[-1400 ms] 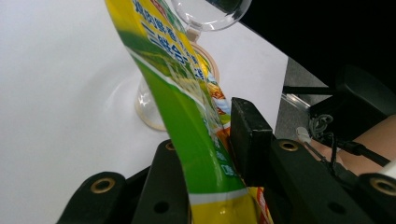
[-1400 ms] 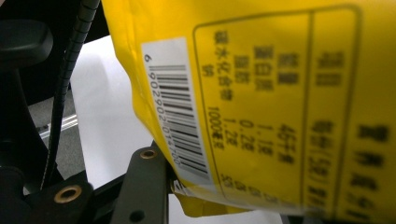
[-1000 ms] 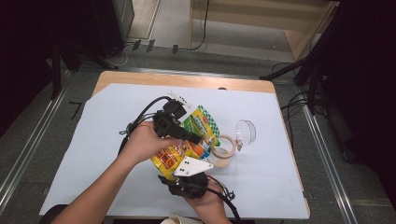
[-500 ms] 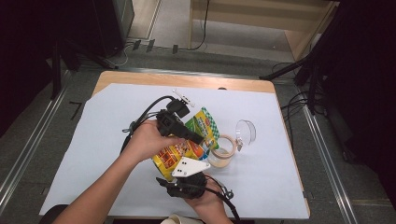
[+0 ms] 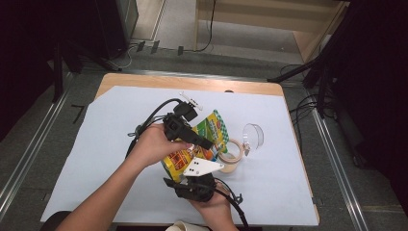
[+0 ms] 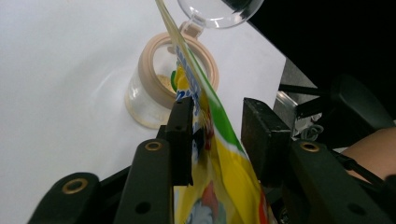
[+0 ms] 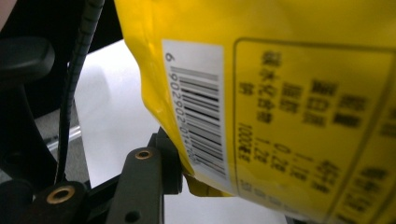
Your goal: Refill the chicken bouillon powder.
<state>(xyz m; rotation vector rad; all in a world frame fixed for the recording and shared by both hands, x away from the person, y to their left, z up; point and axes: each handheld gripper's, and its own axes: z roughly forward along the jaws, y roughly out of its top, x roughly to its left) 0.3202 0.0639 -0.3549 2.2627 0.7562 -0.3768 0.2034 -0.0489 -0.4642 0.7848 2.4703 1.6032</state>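
Left gripper (image 5: 204,143) points toward 4 o'clock, jaws apart. Right gripper (image 5: 192,166) points toward 12 o'clock, forearms entering from 6 o'clock.

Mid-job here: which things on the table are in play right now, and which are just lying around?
In play:
snack bag, between the left gripper jaws
right gripper at the bag's bottom corner
open jar under the bag

Lying about:
white mat
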